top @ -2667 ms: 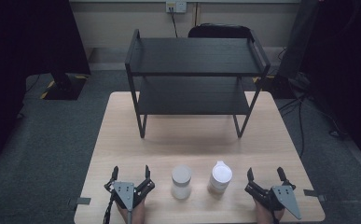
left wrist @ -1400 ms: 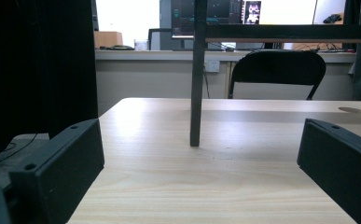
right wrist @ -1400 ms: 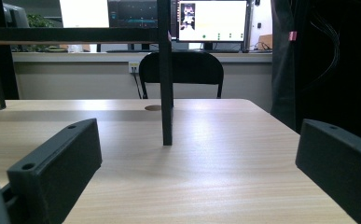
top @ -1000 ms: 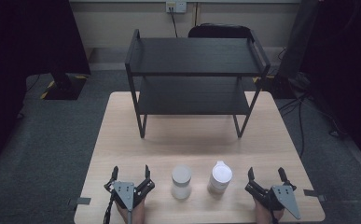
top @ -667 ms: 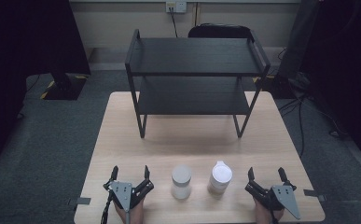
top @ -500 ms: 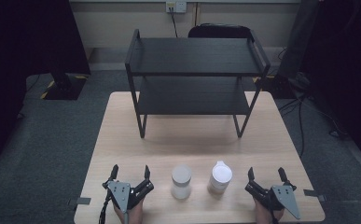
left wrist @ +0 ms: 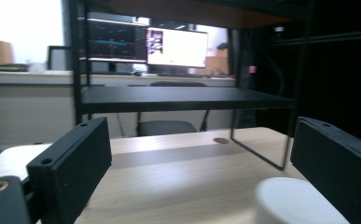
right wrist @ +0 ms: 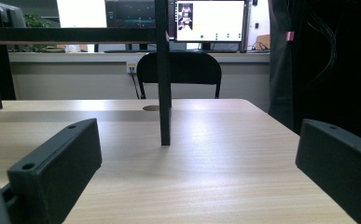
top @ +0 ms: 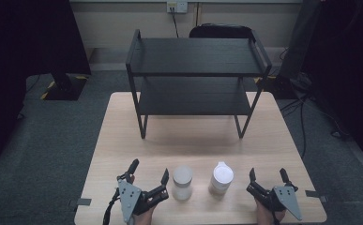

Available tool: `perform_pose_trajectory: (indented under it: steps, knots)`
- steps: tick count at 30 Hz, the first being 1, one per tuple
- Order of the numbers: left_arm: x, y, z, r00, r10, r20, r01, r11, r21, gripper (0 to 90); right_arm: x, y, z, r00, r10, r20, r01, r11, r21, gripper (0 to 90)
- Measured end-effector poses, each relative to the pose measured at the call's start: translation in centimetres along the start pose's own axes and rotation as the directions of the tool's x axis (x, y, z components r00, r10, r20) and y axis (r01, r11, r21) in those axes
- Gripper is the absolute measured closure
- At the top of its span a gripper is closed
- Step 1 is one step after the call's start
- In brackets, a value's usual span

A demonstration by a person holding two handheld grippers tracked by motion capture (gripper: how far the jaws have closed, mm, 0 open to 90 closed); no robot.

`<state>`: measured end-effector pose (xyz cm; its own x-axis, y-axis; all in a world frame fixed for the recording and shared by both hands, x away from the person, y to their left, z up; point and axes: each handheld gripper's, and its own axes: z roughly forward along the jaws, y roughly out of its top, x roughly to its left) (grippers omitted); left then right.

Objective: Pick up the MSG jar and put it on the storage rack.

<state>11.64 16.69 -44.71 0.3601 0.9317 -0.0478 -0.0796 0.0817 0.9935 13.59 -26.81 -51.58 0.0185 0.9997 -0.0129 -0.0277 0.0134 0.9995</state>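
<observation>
- since the earlier high view, left gripper [top: 148, 173] has turned slightly, its jaws now angled toward the frosted jar [top: 182, 182]; both containers and the right gripper [top: 267, 176] lie as before.
- count: two grippers, two containers, one two-tier black shelf rack [top: 195, 75], one light wooden table [top: 123, 122].
- landmark: the shelf rack stands on the far half of the table; all other items sit at the near edge, well apart from the rack.
- frosted jar: upright, in front of the rack's left half, just beside the left gripper's right jaw; in the left gripper view its pale top [left wrist: 299, 203] shows low, close to the right jaw.
- white capped bottle [top: 221, 177]: upright, in front of the rack's right half, between the frosted jar and the right gripper, touching neither.
- left gripper: jaws spread wide, nothing held.
- right gripper: jaws spread wide, nothing held; the right gripper view looks past one rack leg [right wrist: 163, 79].
- a hand [top: 144, 218] holds the left gripper from the near edge.
</observation>
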Motion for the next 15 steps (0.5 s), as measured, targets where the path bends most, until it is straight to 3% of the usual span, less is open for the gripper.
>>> perform_pose_trajectory:
  steps: [2, 4, 7, 10, 15]
  knots:
    - [-0.8, -0.3, 0.0, 0.9993, -0.002, 0.038, 0.002, 0.9999, -0.012, 4.7, 0.0, 0.0, 0.0, 1.0000, 0.000, 0.000, 0.000, 1.0000, 0.000, 0.0]
    - [-1.0, -0.4, 0.1, 0.9990, 0.000, 0.044, 0.001, 0.9999, -0.013, 4.5, 0.0, 0.0, 0.0, 1.0000, 0.000, 0.000, 0.000, 1.0000, 0.000, 0.0]
    - [-1.9, -0.5, 0.7, 0.9981, -0.004, 0.062, 0.003, 0.9997, 0.025, 3.7, 0.0, 0.0, 0.0, 1.0000, 0.000, 0.000, 0.000, 1.0000, 0.000, 0.0]
    - [-3.2, -0.9, 1.1, 0.9989, 0.001, 0.047, -0.004, 0.9989, 0.048, 0.0, 0.0, 0.0, 0.0, 1.0000, 0.000, 0.000, 0.000, 1.0000, 0.000, 0.0]
    - [-3.9, -1.8, 1.6, 0.9967, -0.009, 0.081, 0.003, 0.9969, 0.079, 0.0, 0.0, 0.0, 0.0, 1.0000, 0.000, 0.000, 0.000, 1.0000, 0.000, 0.0]
